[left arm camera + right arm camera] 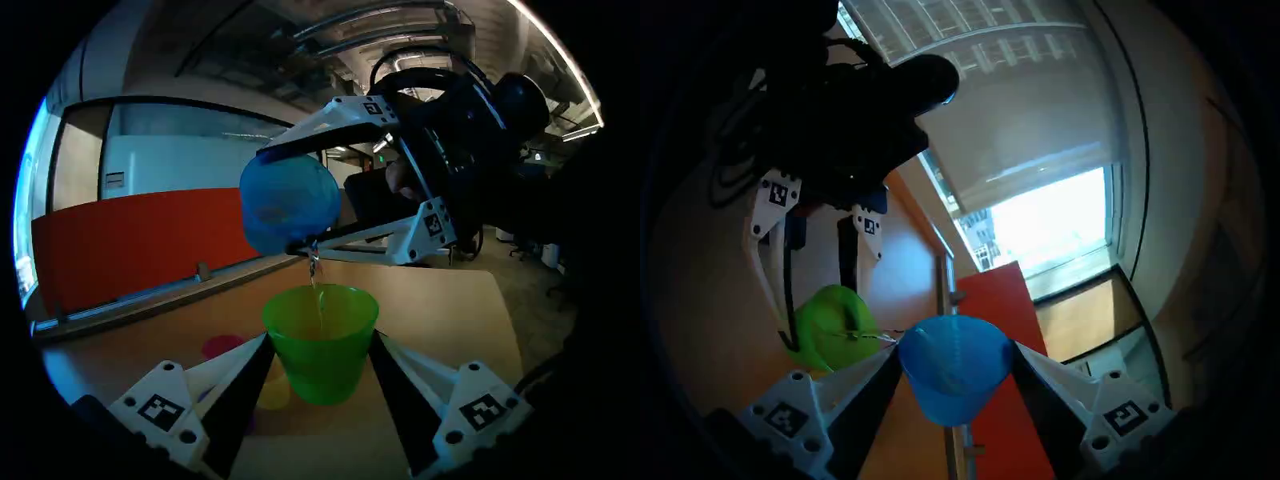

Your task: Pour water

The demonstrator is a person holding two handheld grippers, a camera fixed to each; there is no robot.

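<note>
Overhead, blue cup (290, 200) tipped near-horizontal, rim over green cup (322, 352).

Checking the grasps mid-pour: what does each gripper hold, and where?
Left gripper clamps the green cup by its sides; right gripper clamps the tilted blue cup by its sides.

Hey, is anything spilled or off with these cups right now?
Nothing stands out. The blue cup, tilted in the right gripper, pours a thin stream straight into the upright green cup held by the left gripper. The table around it looks dry.
</note>
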